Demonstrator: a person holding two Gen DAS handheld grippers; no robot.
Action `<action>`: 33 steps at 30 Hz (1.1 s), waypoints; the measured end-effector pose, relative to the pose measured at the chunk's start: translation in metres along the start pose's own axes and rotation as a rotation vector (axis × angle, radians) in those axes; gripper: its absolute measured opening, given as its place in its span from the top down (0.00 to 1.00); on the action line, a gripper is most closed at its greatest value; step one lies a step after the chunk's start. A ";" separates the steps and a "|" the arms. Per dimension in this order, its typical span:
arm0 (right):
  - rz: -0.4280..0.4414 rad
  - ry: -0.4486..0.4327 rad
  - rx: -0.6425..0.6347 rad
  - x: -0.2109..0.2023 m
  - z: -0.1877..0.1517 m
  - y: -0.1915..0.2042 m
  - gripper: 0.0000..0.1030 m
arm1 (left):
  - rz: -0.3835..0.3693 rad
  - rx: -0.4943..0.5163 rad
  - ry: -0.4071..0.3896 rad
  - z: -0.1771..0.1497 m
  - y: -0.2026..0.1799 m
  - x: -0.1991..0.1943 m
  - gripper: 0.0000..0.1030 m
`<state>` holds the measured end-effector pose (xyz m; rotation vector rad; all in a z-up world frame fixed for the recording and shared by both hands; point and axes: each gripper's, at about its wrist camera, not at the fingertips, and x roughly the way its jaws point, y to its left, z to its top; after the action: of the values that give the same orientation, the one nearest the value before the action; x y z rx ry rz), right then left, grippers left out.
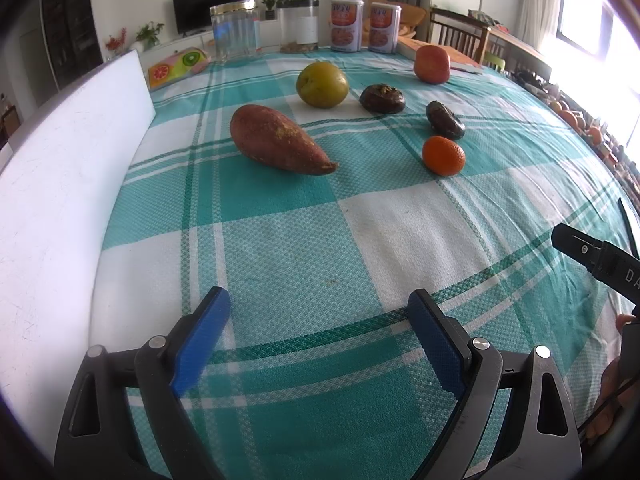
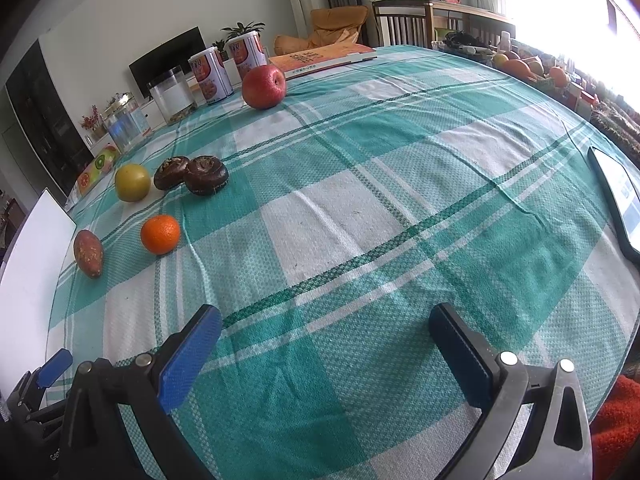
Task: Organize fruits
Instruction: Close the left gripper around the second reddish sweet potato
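**Both grippers wide and empty over the checked table, fruit laid out beyond**

Nearest, the left gripper (image 1: 320, 312) hangs over the teal-and-white checked tablecloth (image 1: 280, 248) close to the table's near edge, blue pads spread wide with nothing between them. The right gripper (image 2: 326, 328) stands beside it, jaws likewise wide and empty; a fingertip of the hand holding it shows at the left view's right border.

Past the grippers, toward the table's left edge where a white board (image 1: 60, 184) stands, a sweet potato (image 1: 280, 140) lies on its side. Right of it, apart, sits a small orange (image 1: 443, 156). Just behind the orange are two dark brown water chestnuts (image 1: 445, 120), near each other, and left of them a yellow-green pear (image 1: 322, 85). Farther back, well apart from the group, a red apple (image 2: 264, 87) stands near the far edge.

Along the far edge are two clear jars (image 1: 236, 32), two printed canisters (image 1: 347, 26) and an orange book (image 2: 320, 60). A tablet (image 2: 618, 200) lies at the right edge.
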<state>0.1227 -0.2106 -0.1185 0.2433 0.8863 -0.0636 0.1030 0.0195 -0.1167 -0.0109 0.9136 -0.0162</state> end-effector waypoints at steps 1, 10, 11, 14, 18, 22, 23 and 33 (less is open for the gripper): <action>-0.002 0.001 -0.002 0.000 0.000 0.000 0.00 | 0.000 0.000 0.000 0.000 0.000 0.000 0.11; -0.009 0.002 -0.009 0.000 -0.001 0.000 0.00 | -0.008 -0.005 0.009 0.001 0.002 -0.001 0.11; -0.009 0.002 -0.010 0.000 -0.001 0.000 0.00 | -0.009 -0.034 0.034 0.005 0.005 -0.001 0.11; -0.009 0.002 -0.010 0.000 -0.001 0.000 0.00 | -0.111 -0.217 0.047 0.026 0.022 -0.006 0.11; -0.013 0.003 -0.013 0.000 -0.001 0.001 0.00 | -0.072 -0.340 0.036 0.070 0.041 0.007 0.11; -0.012 0.003 -0.014 0.000 -0.001 0.001 0.00 | 0.046 -0.404 0.080 0.094 0.055 0.042 0.12; -0.012 0.003 -0.013 0.000 -0.001 0.001 0.00 | 0.060 -0.397 0.108 0.096 0.056 0.054 0.13; -0.015 0.003 -0.016 0.000 0.000 0.001 0.00 | 0.040 -0.255 0.090 0.096 0.045 0.050 0.54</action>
<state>0.1226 -0.2098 -0.1182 0.2222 0.8914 -0.0706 0.2093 0.0637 -0.0983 -0.2300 1.0007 0.1381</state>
